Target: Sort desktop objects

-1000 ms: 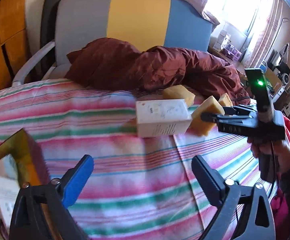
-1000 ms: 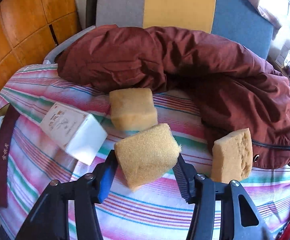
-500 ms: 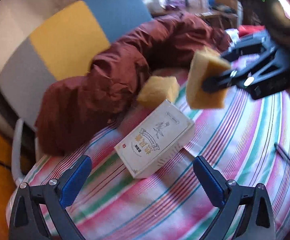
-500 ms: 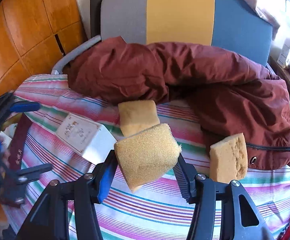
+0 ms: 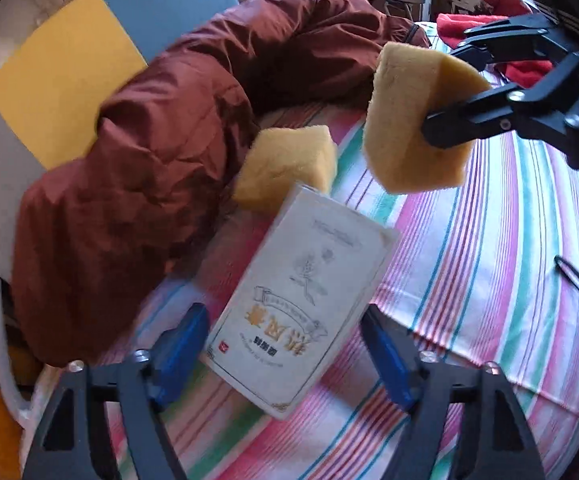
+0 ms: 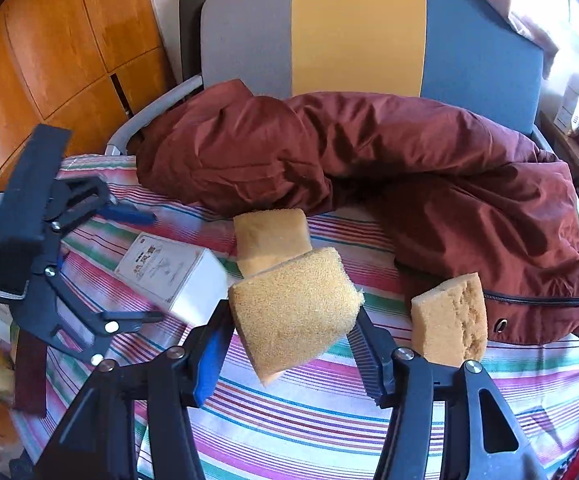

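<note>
Fingers (image 5: 185, 340) of the left gripper (image 5: 285, 344) are closing around the box (image 5: 301, 304) on the striped counter (image 5: 509, 264), pads not yet pressing, apparently to lift it. Right gripper (image 6: 289, 324) clamps a sponge (image 6: 293, 312) aloft, clear of two sponges (image 6: 271, 236) near the jacket (image 6: 369, 152).

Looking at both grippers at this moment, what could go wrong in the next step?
1. The left gripper is closing around the white box, and the pads do not press it yet. The box lies skewed between the fingers, so it may twist or slip out.
2. The right gripper holds a sponge squeezed and tilted above the striped cloth; it might slip loose.
</note>
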`<action>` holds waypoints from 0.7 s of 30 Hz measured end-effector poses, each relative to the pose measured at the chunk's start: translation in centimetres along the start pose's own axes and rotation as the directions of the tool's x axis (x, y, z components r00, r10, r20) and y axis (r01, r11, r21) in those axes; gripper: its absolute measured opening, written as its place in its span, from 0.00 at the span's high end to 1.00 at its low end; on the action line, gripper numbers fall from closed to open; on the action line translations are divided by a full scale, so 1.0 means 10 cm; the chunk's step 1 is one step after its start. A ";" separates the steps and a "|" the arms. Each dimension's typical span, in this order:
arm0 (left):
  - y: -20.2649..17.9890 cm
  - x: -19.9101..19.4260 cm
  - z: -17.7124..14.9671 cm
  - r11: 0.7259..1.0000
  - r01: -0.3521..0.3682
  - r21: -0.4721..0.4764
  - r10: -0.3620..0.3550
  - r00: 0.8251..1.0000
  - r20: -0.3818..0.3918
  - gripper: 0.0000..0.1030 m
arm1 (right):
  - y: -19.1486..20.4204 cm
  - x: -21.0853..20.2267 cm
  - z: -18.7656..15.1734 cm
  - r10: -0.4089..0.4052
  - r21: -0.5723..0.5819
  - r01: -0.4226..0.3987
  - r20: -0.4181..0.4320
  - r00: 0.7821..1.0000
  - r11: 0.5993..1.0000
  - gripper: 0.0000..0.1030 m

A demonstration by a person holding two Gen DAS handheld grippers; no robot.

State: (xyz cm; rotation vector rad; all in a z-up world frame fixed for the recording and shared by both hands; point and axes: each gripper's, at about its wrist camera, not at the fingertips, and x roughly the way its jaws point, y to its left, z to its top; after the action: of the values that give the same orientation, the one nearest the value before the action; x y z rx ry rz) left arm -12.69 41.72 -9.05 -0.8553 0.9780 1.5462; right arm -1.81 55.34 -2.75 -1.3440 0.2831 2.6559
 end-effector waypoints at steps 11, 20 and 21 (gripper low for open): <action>-0.30 -0.09 -0.17 0.970 -0.012 -0.243 0.020 0.999 0.029 0.49 | 0.08 0.16 -0.07 -0.048 -0.044 0.046 -0.051 0.998 0.998 0.43; -0.52 -0.84 -0.38 0.885 -0.126 -0.448 0.199 0.972 0.121 0.49 | 0.27 0.22 -0.13 -0.022 -0.072 0.017 -0.075 0.997 0.997 0.43; -0.53 -0.94 -0.41 0.874 -0.141 -0.466 0.224 0.966 0.128 0.49 | 0.30 0.23 -0.14 -0.018 -0.073 0.012 -0.078 0.997 0.997 0.43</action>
State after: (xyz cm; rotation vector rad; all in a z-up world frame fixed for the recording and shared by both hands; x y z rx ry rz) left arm -5.67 34.80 -3.03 -0.9413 0.5827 2.0264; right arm -2.75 52.20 -5.10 -1.4686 0.1866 2.6286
